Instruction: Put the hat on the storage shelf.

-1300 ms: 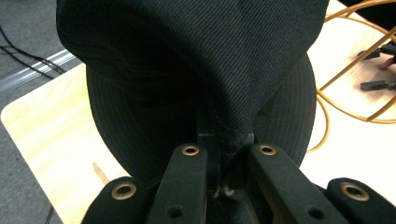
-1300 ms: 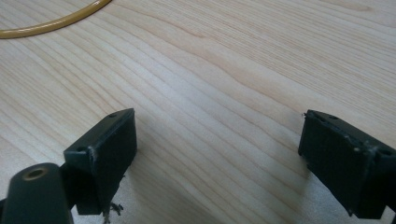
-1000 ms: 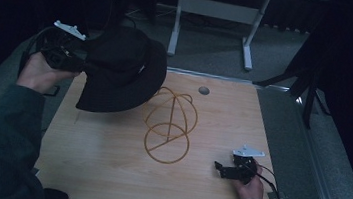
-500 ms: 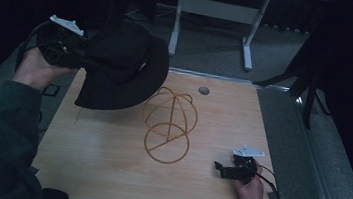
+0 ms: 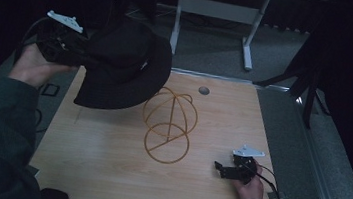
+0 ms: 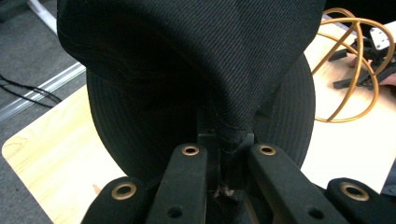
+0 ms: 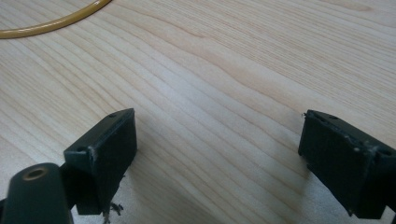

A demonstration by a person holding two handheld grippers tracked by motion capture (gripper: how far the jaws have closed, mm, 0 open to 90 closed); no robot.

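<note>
left gripper view shows left claw point(image 6: 227, 140) pinching black hat point(image 6: 187, 70); right claw point(image 7: 219, 158) gapes empty.

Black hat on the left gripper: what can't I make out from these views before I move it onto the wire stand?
- Hat opening: faces away in the high view; left gripper view sits too close.
- Wire stand: its left part lies behind the hat in the left gripper view.
- Left gripper pads: buried in fabric.

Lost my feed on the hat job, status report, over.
Left gripper shut on black hat, held above table's left rear corner. Right gripper open, empty, low over the table. Gold wire stand uncovered, nothing blocking it.
</note>
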